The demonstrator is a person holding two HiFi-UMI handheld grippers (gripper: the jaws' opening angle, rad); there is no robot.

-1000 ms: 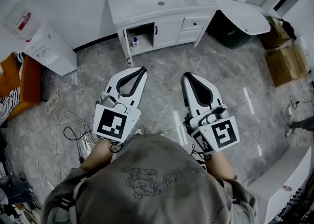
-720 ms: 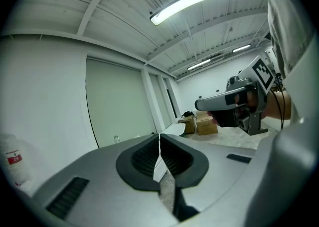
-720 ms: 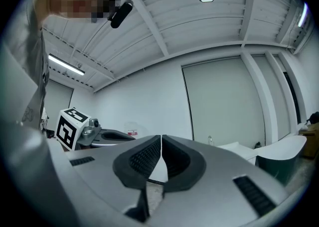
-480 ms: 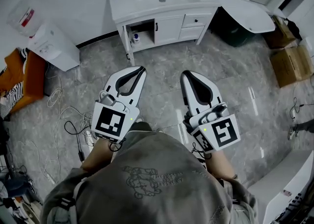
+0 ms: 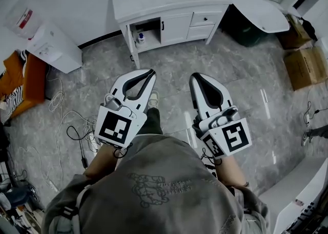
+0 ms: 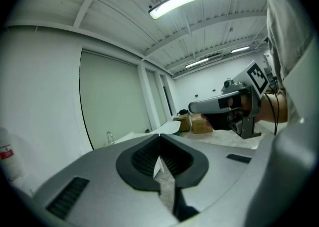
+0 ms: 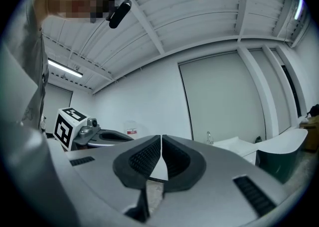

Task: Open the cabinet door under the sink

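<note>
The white sink cabinet (image 5: pixel 169 10) stands against the far wall in the head view. Under the basin a white door (image 5: pixel 176 27) is closed, with a dark handle on its left edge. The bay left of it (image 5: pixel 146 32) shows dark and open, with a small bottle (image 5: pixel 141 38) inside. My left gripper (image 5: pixel 148 74) and right gripper (image 5: pixel 196 78) are held side by side over the floor, well short of the cabinet. Both are shut with nothing between the jaws. Each gripper view looks upward: left gripper (image 6: pixel 159 135), right gripper (image 7: pixel 161 136).
Two drawers (image 5: pixel 202 20) sit right of the door. A white water dispenser (image 5: pixel 48 45) stands at the left, with loose cables (image 5: pixel 66 125) on the floor. A white panel (image 5: pixel 259 12) lies over a dark bin (image 5: pixel 241 27); cardboard boxes (image 5: pixel 302 63) are at the right. A shoe (image 5: pixel 152 99) shows between the grippers.
The person has stepped forward: a shoe and leg now show between the grippers, and the cabinet sits slightly higher in view. Both grippers stay shut and side by side.
</note>
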